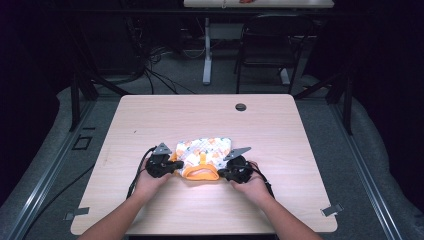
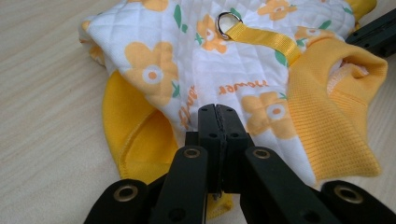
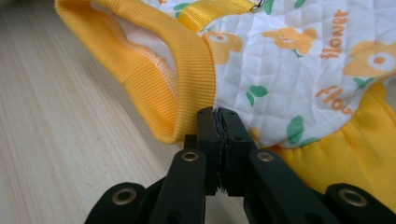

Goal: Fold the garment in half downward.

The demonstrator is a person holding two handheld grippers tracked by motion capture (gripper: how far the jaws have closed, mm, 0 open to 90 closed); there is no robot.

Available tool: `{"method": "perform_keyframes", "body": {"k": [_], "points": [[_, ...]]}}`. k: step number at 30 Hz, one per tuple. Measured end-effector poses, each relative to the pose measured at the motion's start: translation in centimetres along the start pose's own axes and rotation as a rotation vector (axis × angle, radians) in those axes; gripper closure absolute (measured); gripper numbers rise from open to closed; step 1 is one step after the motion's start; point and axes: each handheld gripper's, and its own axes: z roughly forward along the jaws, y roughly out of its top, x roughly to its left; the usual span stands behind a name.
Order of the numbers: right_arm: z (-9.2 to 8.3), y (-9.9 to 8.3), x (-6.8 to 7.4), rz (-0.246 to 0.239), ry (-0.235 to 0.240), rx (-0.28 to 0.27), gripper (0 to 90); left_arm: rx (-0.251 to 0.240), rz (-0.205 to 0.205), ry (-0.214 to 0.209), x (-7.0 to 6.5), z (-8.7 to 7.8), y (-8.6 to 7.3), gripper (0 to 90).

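On the near half of the wooden table (image 1: 150,120) lies the little quilted garment (image 1: 205,150), white with orange flowers and yellow ribbed trim, its collar (image 1: 200,173) turned toward me. My left gripper (image 1: 172,166) sits at its left edge, jaws pressed together and pinching the fabric where white quilting meets yellow cuff (image 2: 135,135). My right gripper (image 1: 224,173) mirrors it at the right edge, jaws likewise closed on the cloth just beside the collar. A yellow strap (image 2: 266,37) with a metal ring (image 2: 228,23) runs along the garment's back.
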Motion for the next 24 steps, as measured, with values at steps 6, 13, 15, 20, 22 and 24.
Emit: {"method": "perform_keyframes", "body": {"k": [6,13,15,20,22,24], "points": [[0.1,0.2,-0.3,0.007,-0.008,0.005,87.4,-0.003,-0.005,0.006,0.1,0.1,0.1,89.8],[0.1,0.2,-0.2,0.009,-0.017,0.004,87.0,-0.001,-0.011,0.005,0.1,0.0,0.1,89.7],[0.1,0.2,0.0,0.004,-0.020,0.000,86.7,-0.002,-0.009,0.010,0.0,0.0,0.1,89.6],[-0.2,0.3,0.1,0.000,-0.025,-0.001,84.5,0.002,-0.011,-0.002,-0.1,-0.4,0.4,89.1],[-0.5,0.3,0.3,-0.003,-0.027,-0.011,83.7,0.001,-0.009,-0.005,-0.2,-0.8,0.6,89.1],[-0.6,0.4,0.4,-0.003,-0.026,-0.014,83.7,0.000,-0.002,-0.005,-0.3,-1.1,0.7,89.1]]}}
